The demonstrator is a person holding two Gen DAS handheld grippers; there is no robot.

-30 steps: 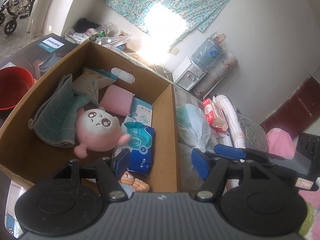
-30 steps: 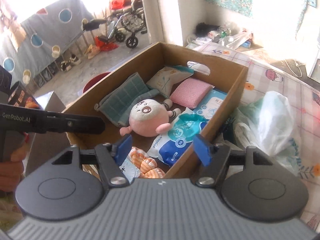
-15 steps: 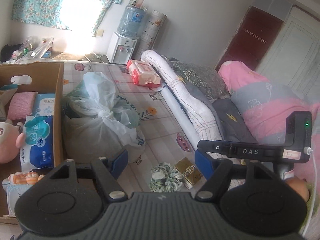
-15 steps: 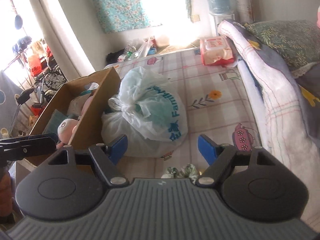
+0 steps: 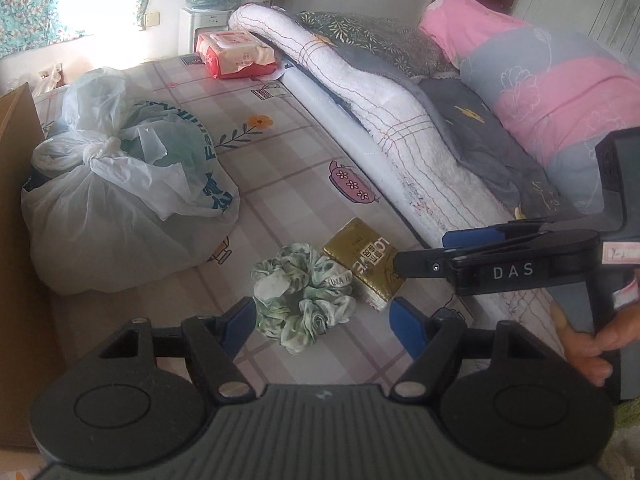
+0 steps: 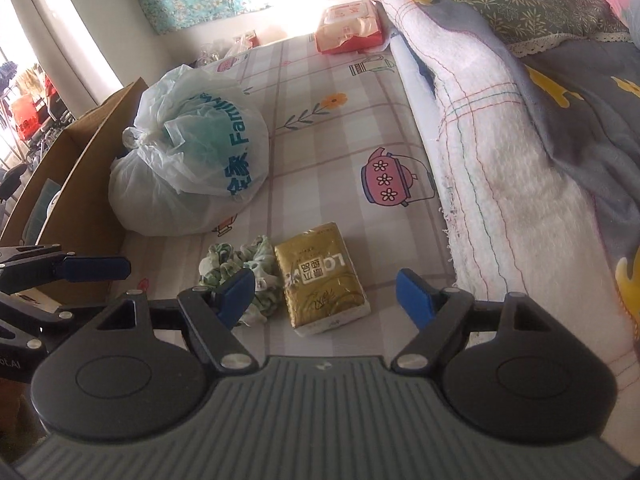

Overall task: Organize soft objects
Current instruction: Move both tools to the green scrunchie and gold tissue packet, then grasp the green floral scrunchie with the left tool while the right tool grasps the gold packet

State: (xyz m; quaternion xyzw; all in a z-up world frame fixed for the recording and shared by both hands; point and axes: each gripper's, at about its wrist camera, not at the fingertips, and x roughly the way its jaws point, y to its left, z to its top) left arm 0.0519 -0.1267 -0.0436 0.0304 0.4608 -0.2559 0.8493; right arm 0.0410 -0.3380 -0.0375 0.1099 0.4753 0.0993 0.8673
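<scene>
A green-and-white floral scrunchie (image 5: pixel 302 296) lies on the checked bed sheet, touching a gold tissue pack (image 5: pixel 366 266) on its right. My left gripper (image 5: pixel 322 326) is open and empty, its fingers either side of the scrunchie, just short of it. My right gripper (image 6: pixel 326 294) is open and empty, with the tissue pack (image 6: pixel 320 282) between its fingers and the scrunchie (image 6: pixel 240 274) by its left finger. The right gripper also shows in the left wrist view (image 5: pixel 460 250), and the left gripper in the right wrist view (image 6: pixel 80 276).
A tied white plastic bag (image 5: pixel 120 184) sits left of the items, against the cardboard box (image 6: pixel 80 184). A red wipes pack (image 5: pixel 236 54) lies at the far end. Rolled white blanket (image 5: pixel 380 120) and quilts bound the right side.
Both grippers swung from over the box of soft items to the bed and came down close to the scrunchie and the tissue pack. Both stayed open.
</scene>
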